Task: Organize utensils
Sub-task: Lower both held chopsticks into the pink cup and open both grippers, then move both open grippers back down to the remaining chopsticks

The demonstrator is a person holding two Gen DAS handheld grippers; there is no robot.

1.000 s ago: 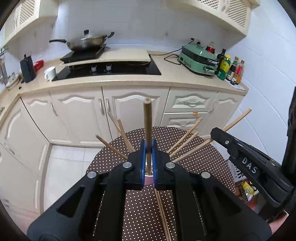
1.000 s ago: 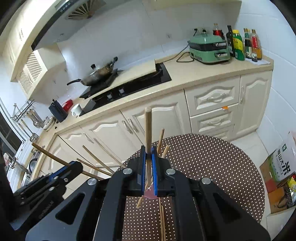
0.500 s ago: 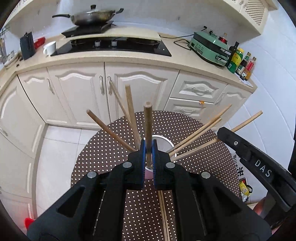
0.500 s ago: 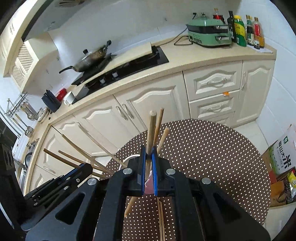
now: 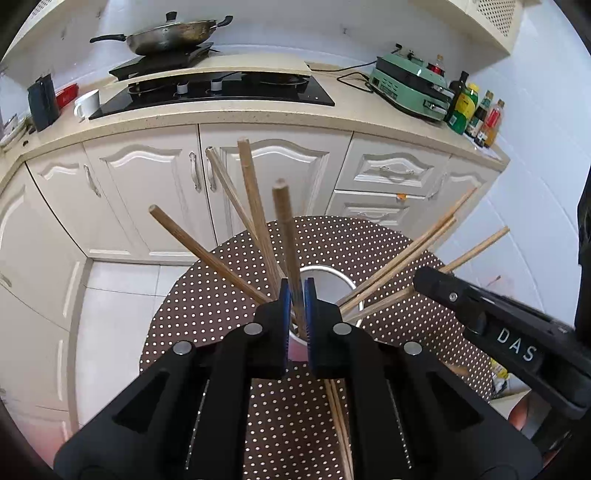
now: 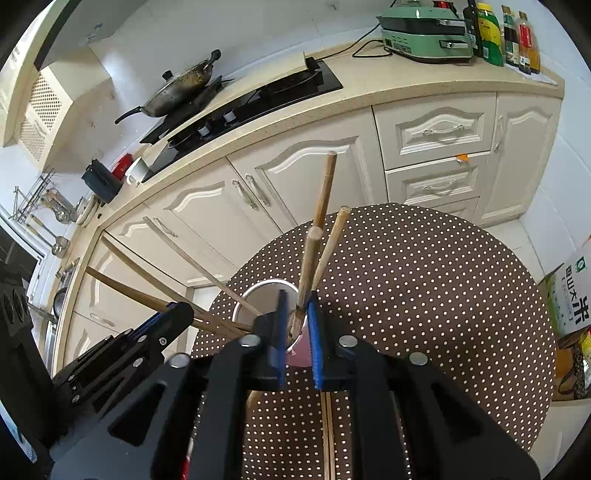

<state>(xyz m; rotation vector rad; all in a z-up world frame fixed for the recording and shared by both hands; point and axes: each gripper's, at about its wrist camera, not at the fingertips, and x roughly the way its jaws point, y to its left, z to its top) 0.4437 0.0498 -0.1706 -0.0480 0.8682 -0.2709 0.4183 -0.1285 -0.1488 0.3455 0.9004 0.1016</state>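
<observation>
A cup with a metal rim (image 5: 334, 272) stands on the round brown dotted table (image 5: 229, 306) and holds several wooden chopsticks fanned outward (image 5: 255, 206). My left gripper (image 5: 295, 295) is over the cup, its blue pads slightly apart around one upright chopstick (image 5: 286, 236). My right gripper (image 6: 297, 306) hovers over the same cup (image 6: 258, 290); its pads stand wider apart with a chopstick (image 6: 308, 266) loose between them. The right gripper also shows at the right of the left wrist view (image 5: 436, 280). More chopsticks lie on the table under the grippers (image 6: 327, 424).
White kitchen cabinets (image 5: 155, 192) and a counter with a hob (image 5: 221, 90), a wok (image 5: 170, 35), a green appliance (image 5: 410, 86) and bottles (image 5: 476, 110) stand behind the table. A carton (image 6: 570, 295) sits on the floor at right.
Both grippers have tilted down over the cup. The pads of both have parted; the chopsticks now lean between them and sit lower in the cup.
</observation>
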